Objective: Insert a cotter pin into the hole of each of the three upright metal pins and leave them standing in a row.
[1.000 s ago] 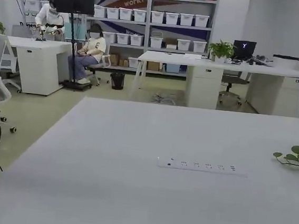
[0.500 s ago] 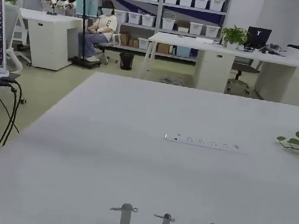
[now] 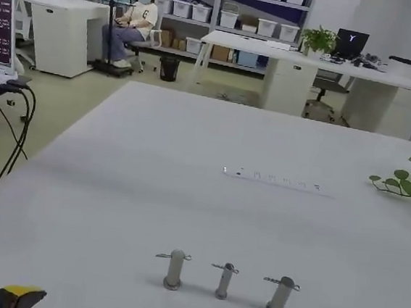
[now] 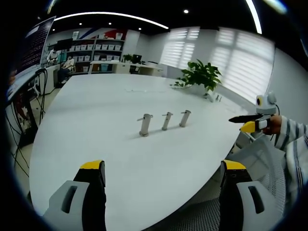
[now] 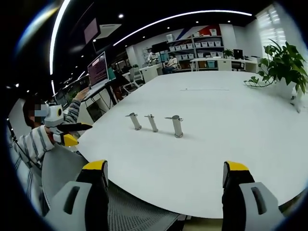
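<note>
Left gripper view: the left gripper was held off the near edge of the table, jaws spread wide with nothing between them. In the right gripper view the right gripper was likewise wide open and empty, also short of the table edge. Both sat well apart from the work.

Further in, the three metal pins stood upright in a row on the bare white top, each apart from its neighbour. A cotter pin crossed the head of each one (the rightmost pin looked slightly tilted in the head view, possibly only a lens effect). No loose cotter pins were seen on the table.

Beyond the row lay a power strip, and a plant trailed in at the right edge.

Judgement: insertion looked finished on all three, so the step in hand was a final check. The next move would call only for keeping both grippers clear so no pin gets knocked over, and straightening the rightmost if it truly leans
</note>
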### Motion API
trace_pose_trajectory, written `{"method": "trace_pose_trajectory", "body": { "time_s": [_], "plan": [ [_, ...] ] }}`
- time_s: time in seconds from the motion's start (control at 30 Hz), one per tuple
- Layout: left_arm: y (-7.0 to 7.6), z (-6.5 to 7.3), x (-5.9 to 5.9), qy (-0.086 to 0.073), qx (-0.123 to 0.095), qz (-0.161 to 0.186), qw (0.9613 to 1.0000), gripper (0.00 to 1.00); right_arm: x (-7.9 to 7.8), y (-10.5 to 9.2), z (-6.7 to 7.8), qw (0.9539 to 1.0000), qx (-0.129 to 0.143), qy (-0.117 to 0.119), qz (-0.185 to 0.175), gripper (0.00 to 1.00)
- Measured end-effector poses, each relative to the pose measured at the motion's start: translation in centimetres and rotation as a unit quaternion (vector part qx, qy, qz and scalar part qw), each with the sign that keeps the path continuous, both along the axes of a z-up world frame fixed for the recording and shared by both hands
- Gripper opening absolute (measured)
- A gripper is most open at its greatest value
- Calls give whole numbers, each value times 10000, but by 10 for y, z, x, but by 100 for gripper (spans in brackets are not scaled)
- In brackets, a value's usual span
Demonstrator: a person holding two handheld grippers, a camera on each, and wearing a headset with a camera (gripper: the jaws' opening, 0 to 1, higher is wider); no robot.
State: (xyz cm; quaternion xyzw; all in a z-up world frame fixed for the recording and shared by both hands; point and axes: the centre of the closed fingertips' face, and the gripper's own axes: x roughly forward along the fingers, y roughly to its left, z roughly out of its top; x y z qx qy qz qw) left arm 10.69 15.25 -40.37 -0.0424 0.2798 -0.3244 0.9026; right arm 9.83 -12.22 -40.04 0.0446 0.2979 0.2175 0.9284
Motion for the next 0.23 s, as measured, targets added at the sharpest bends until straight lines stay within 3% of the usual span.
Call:
{"method": "trace_pose_trajectory", "body": {
  "time_s": [0.23],
  "plan": [
    [3, -2, 3, -104, 77, 30, 9999, 99, -16, -2, 4, 9999, -101, -40, -102, 97]
  ]
}}
